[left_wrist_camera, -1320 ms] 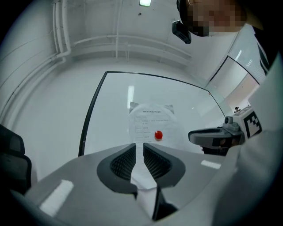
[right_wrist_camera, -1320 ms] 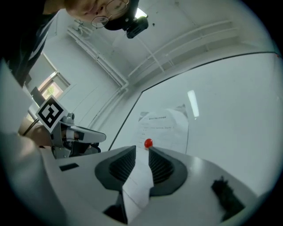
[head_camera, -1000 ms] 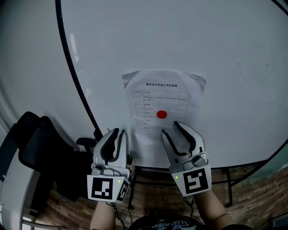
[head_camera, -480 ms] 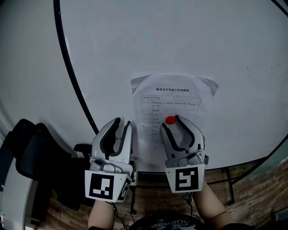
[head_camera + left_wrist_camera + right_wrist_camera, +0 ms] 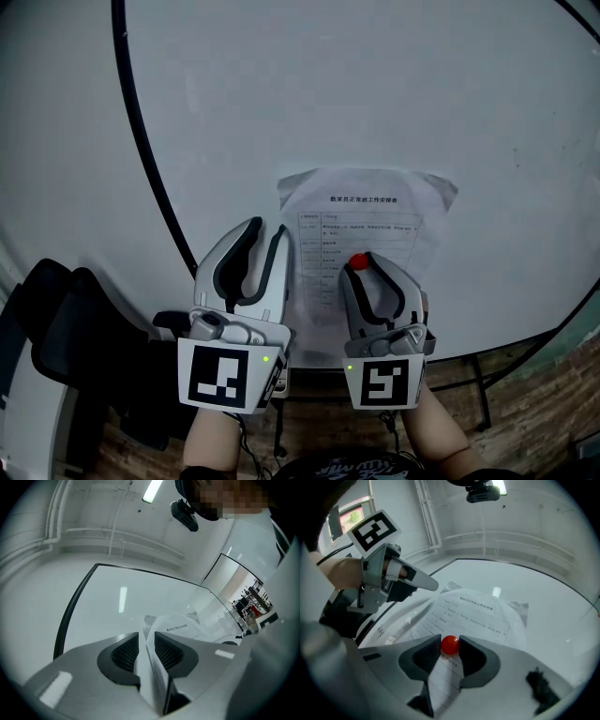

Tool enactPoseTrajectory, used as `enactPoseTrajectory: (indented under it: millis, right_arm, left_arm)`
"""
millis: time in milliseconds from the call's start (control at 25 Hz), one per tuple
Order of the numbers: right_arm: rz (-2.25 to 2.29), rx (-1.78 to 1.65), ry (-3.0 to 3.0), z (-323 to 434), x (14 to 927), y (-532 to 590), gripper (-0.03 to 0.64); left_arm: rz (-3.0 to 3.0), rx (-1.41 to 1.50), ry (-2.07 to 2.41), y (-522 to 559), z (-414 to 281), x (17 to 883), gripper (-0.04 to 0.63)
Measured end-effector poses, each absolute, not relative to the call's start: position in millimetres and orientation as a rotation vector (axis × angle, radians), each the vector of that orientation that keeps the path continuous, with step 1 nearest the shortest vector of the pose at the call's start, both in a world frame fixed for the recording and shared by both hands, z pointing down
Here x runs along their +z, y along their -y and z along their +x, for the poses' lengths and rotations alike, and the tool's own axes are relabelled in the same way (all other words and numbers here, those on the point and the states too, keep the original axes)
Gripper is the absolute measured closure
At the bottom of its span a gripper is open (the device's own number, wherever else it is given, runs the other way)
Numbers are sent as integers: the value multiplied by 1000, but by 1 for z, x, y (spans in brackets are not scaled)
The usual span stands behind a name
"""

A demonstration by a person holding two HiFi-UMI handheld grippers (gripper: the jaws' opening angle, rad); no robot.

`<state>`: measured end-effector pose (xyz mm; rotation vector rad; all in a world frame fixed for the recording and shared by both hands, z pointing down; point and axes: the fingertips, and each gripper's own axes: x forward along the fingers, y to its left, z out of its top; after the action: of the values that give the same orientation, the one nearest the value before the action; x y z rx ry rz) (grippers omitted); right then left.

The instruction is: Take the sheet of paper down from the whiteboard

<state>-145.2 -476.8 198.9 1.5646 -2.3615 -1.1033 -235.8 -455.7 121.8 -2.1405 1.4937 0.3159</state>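
Observation:
A printed sheet of paper hangs on the whiteboard, pinned by a round red magnet. My right gripper has its jaws on either side of that magnet and is closing; both pads touch it. My left gripper stands at the sheet's left edge. In the left gripper view the paper edge runs into the gap between the left gripper's jaws, and the pads do not press on it.
The whiteboard's black frame curves down the left. Below it on the left stands a black office chair. Under the board are stand legs on a wooden floor.
Both grippers rose along the board. The right one came up round the red magnet; the left one climbed to the sheet's left edge.

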Motion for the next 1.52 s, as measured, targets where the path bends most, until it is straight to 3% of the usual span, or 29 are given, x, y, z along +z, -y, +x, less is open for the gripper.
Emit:
enactPoseTrajectory:
  millis: [240, 640, 720, 840, 1520]
  right_arm:
    - [1562, -1096, 2377, -145, 200, 477, 486]
    - [1546, -1101, 2386, -144, 201, 477, 486]
    - [1545, -1107, 2388, -144, 201, 477, 486]
    - [1541, -1125, 2385, -144, 200, 477, 486]
    - [1453, -1091, 2486, -134, 197, 466, 488]
  left_arm:
    - [-2111, 353, -1471, 460, -231, 97, 451]
    - [-2155, 299, -1487, 474, -211, 87, 442]
    - [-2135, 293, -1504, 476, -212, 86, 475]
    - [-2111, 292, -1537, 478, -214, 85, 586]
    - [-2123, 342, -1564, 480, -210, 78, 588]
